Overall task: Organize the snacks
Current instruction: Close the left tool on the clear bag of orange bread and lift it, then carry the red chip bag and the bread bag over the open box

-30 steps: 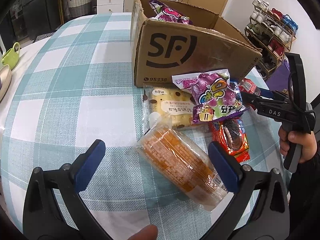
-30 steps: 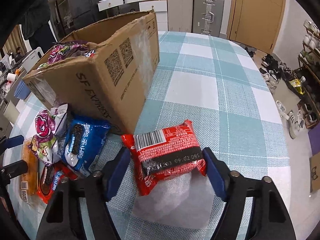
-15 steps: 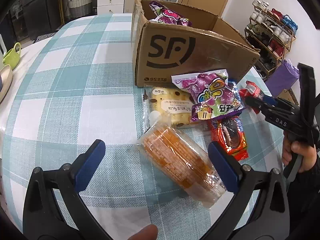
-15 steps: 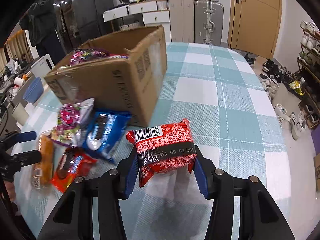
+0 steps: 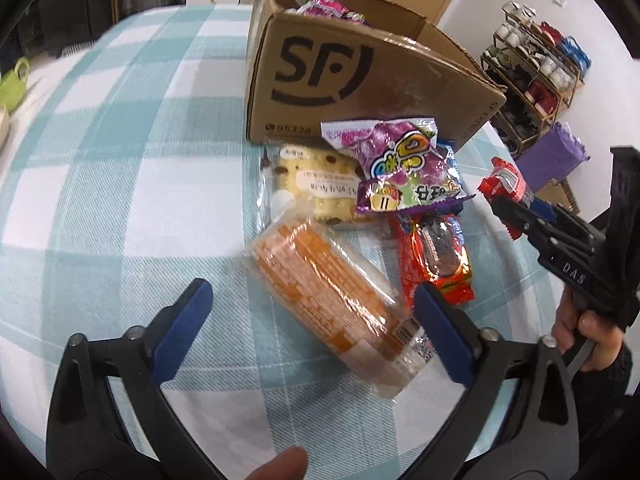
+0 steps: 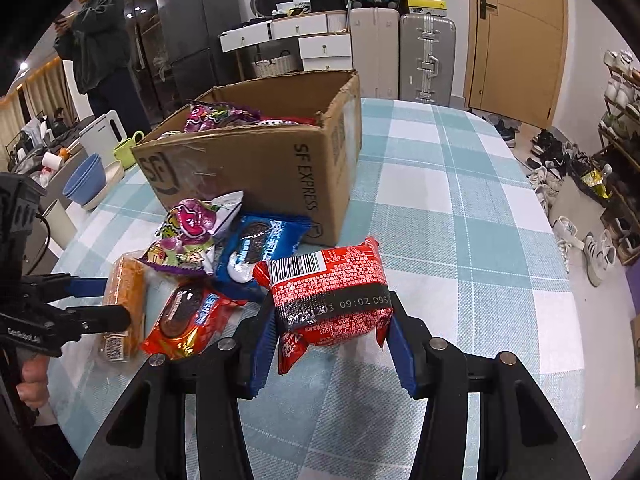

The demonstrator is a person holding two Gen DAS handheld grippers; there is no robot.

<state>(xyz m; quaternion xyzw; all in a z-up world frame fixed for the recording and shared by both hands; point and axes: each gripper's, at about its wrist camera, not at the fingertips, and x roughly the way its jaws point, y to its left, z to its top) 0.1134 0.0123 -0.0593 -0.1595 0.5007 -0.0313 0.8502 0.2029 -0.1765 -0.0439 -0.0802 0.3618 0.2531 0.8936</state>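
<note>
Snack packets [image 5: 404, 168] on the table [image 5: 120, 160], just before the box [image 5: 360, 80].

Bright indoor light, fisheye-warped, blurred edges.

Right tool [image 6: 331, 350] clamped on a packet, left tool [image 5: 310, 326] wide, jaws just narrowing.

It was a lived-in home: a checked tablecloth [image 6: 460, 200] covered the dining table, with a fridge [image 6: 188, 32], suitcases [image 6: 426, 60], white drawers [image 6: 320, 46] and shoe racks [image 5: 536, 76] around.
</note>
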